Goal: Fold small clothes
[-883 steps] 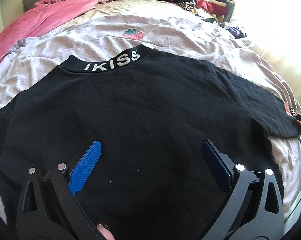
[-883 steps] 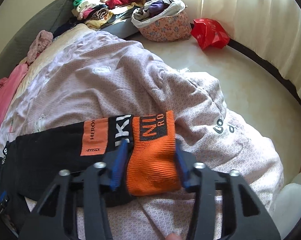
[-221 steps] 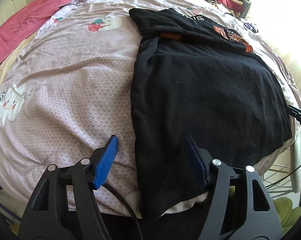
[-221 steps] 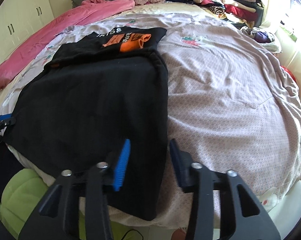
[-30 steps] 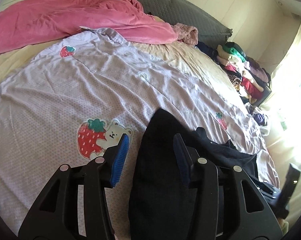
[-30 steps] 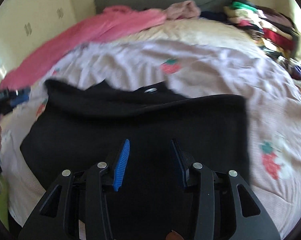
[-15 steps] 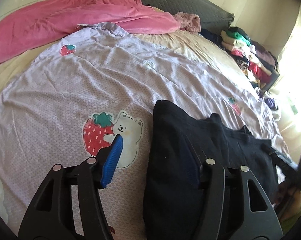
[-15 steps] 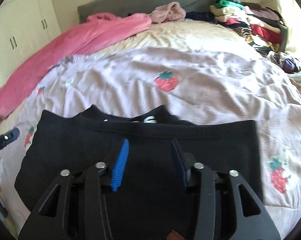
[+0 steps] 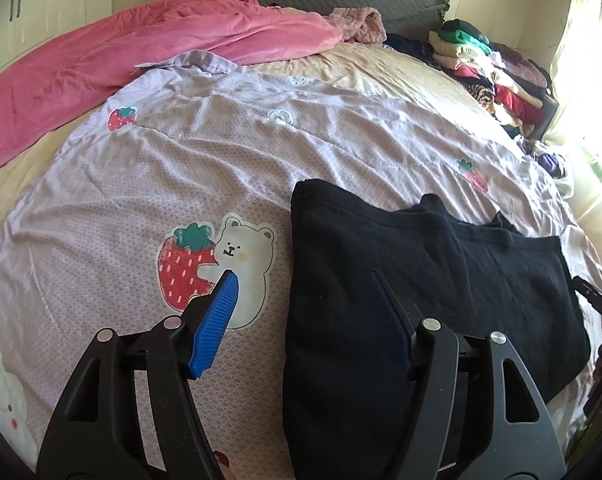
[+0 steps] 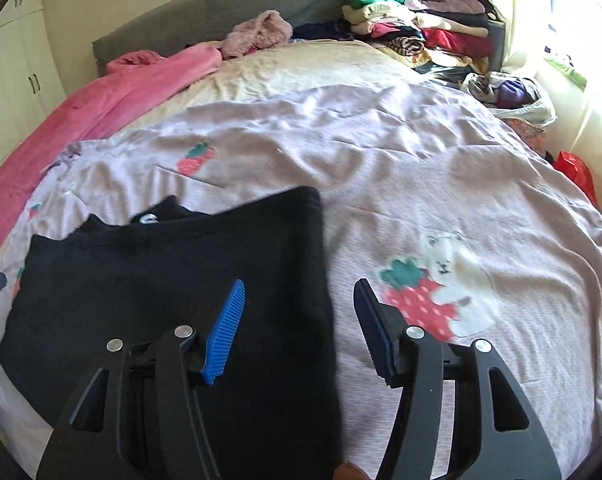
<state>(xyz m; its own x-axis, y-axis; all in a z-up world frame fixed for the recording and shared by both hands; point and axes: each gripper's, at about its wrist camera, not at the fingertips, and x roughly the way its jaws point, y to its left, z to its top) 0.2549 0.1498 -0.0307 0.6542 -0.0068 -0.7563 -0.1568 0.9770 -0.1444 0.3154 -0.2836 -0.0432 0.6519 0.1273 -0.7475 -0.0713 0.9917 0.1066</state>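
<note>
The black top [image 9: 421, 280] lies folded over on the lilac bedspread [image 9: 181, 168], near the foot of the bed, its collar with white lettering peeking out along the far edge in the right wrist view. The left tool [image 9: 305, 308] hangs over the garment's left edge, one blue pad above the strawberry-and-bear print [image 9: 217, 256] and the other above the black cloth; its jaws have just been opening and now stand apart, pressing on nothing. The right tool [image 10: 299, 320] straddles the opposite edge the same way, jaws likewise just opened, gripping nothing. A pink blanket [image 9: 141, 52] sprawls toward the headboard, and a stack of folded clothes [image 10: 421, 20] sits at the far corner.
</note>
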